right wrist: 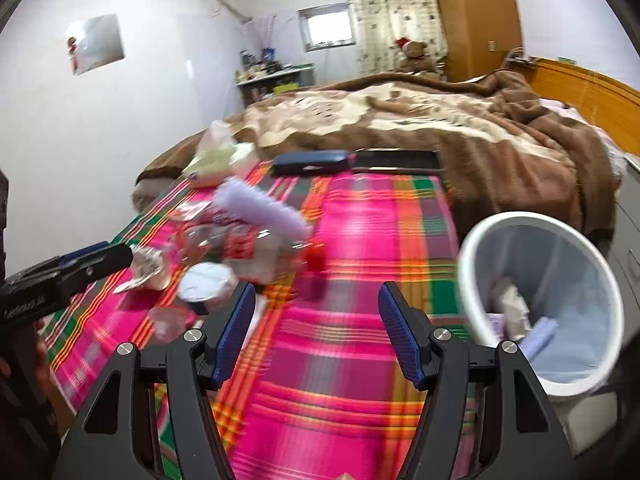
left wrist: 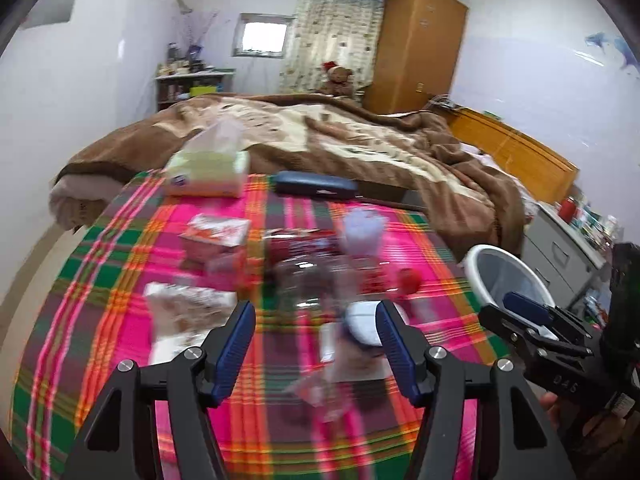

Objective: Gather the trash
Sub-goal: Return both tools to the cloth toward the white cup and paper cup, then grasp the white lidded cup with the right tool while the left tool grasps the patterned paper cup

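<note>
Trash lies on the plaid tablecloth (left wrist: pixel 120 280): a clear bottle (left wrist: pixel 308 280) with a red cap (left wrist: pixel 410 280), a white lid (left wrist: pixel 360 320), a brown-white wrapper (left wrist: pixel 188 308) and a red-white packet (left wrist: pixel 218 232). My left gripper (left wrist: pixel 316 344) hovers over this blurred pile, jaws apart, gripping nothing. The right wrist view shows the bottle (right wrist: pixel 256 248), a lilac wrapper (right wrist: pixel 260 208), the white lid (right wrist: pixel 206 280) and the left gripper (right wrist: pixel 116 254) from the side. My right gripper (right wrist: pixel 316 332) is open over bare cloth. Right of it stands the white bin (right wrist: pixel 476 240), holding some paper.
At the table's far edge are a tissue box (left wrist: pixel 208 176), a dark blue case (left wrist: pixel 316 186) and a flat black thing (right wrist: pixel 396 160). Behind lies a bed with a brown blanket (left wrist: pixel 360 132). A grey drawer cabinet (left wrist: pixel 560 248) stands beyond the bin (left wrist: pixel 476 256).
</note>
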`<state>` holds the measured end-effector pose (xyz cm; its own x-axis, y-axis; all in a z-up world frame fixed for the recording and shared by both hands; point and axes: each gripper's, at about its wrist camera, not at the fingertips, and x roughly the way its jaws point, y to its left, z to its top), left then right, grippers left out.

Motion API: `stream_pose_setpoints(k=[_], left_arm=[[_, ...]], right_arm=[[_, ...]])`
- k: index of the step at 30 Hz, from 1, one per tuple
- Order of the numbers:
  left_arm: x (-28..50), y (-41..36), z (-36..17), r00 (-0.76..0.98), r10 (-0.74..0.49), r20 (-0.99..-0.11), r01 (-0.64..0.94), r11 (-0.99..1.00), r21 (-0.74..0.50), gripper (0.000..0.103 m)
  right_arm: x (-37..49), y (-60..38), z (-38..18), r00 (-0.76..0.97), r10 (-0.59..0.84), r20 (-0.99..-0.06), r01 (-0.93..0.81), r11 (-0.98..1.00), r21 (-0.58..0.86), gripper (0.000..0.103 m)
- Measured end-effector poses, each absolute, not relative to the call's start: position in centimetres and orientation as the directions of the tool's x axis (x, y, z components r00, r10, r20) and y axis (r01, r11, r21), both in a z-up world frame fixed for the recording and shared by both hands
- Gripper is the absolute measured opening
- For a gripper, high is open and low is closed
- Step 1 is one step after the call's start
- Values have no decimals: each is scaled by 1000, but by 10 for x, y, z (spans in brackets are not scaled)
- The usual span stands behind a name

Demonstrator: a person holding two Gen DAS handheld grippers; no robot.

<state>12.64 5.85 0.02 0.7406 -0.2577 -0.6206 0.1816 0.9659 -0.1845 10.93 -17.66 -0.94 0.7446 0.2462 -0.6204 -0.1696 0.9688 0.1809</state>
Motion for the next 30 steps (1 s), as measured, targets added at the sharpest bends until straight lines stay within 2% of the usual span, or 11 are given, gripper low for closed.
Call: stream_pose_setpoints(k=[8,14,19,22,30], left_arm=[[134,123,-18,739,-182,-649,69,978,-197,63],[146,153,-33,721,-162,-674,33,979,-200,64],[159,163,-38,710,-182,-680,62,978,-197,70],[177,167,-41,687,-230,-690,99,969,-224,70],[217,160,-54,627,-254,-737,172,967,-187,71]], right_arm=[[119,-134,-25,678,327,-659,-244,945,217,65],[124,-114,-29,660,323,-679,-254,946,202,65],[127,-99,-30,656,303,-691,-255,951,176,65],[133,-95,-33,644,291,-707,-244,955,171,65],[141,-92,-38,643,226,-732,-188,973,134,65]])
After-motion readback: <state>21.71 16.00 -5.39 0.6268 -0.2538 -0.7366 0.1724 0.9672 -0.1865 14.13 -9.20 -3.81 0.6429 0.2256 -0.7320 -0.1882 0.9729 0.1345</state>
